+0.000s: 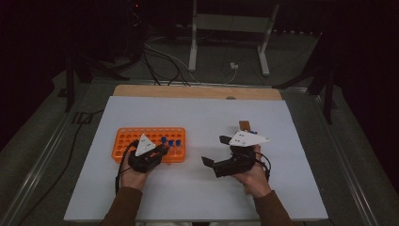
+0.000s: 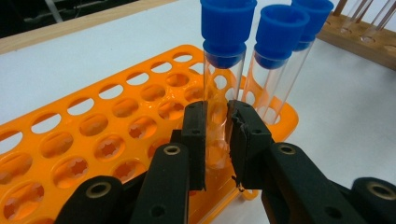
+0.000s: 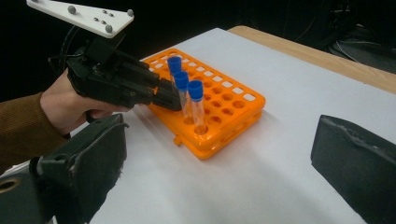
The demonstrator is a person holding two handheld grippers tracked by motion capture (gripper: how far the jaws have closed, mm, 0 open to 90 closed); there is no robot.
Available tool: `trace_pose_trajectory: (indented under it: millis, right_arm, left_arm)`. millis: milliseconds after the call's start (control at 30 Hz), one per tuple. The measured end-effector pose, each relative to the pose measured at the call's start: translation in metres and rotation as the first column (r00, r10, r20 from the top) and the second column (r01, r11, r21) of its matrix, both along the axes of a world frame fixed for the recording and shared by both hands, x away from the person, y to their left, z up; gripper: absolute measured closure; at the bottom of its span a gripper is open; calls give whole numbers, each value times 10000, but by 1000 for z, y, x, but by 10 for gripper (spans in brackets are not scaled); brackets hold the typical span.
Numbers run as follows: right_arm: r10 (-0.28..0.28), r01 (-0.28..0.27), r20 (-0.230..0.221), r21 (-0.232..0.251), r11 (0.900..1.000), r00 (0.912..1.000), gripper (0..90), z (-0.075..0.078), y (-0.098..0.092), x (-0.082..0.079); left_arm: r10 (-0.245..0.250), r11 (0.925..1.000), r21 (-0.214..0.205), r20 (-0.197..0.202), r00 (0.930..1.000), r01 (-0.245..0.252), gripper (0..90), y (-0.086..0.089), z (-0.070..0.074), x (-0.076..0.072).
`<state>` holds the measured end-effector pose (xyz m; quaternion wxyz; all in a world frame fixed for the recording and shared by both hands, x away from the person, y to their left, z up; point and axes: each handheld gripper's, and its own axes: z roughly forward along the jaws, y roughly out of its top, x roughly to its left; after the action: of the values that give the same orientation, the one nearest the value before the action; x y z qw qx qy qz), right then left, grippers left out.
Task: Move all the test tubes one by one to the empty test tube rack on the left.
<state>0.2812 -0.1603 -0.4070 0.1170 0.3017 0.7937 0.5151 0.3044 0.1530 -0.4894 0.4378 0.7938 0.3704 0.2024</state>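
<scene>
Over the orange rack, left gripper pinches an upright tube — right gripper spread.

room dark | grey floor | cables | white stand beyond table | black legs at sides

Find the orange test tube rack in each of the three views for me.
High view: orange test tube rack left of centre on the white sheet.
Left gripper view: rack fills the left, behind the jaws.
Right gripper view: rack at centre.
Shared landmark: the blue-capped tubes standing in it.
</scene>
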Motion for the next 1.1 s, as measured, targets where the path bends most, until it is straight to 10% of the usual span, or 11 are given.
trace_pose_trajectory:
  millis: [600, 1100]
  right_arm:
    - [29, -30, -69, -38, 10000, 10000, 33, -4, 1, 0]
    - [-265, 265, 19, -66, 9996, 9996, 33, -2, -5, 2]
  left_arm:
    - [-60, 9999, 133, -53, 10000, 60, 773, -1, -6, -2]
    - [675, 9927, -983, -313, 9972, -703, 451, 20, 10, -13]
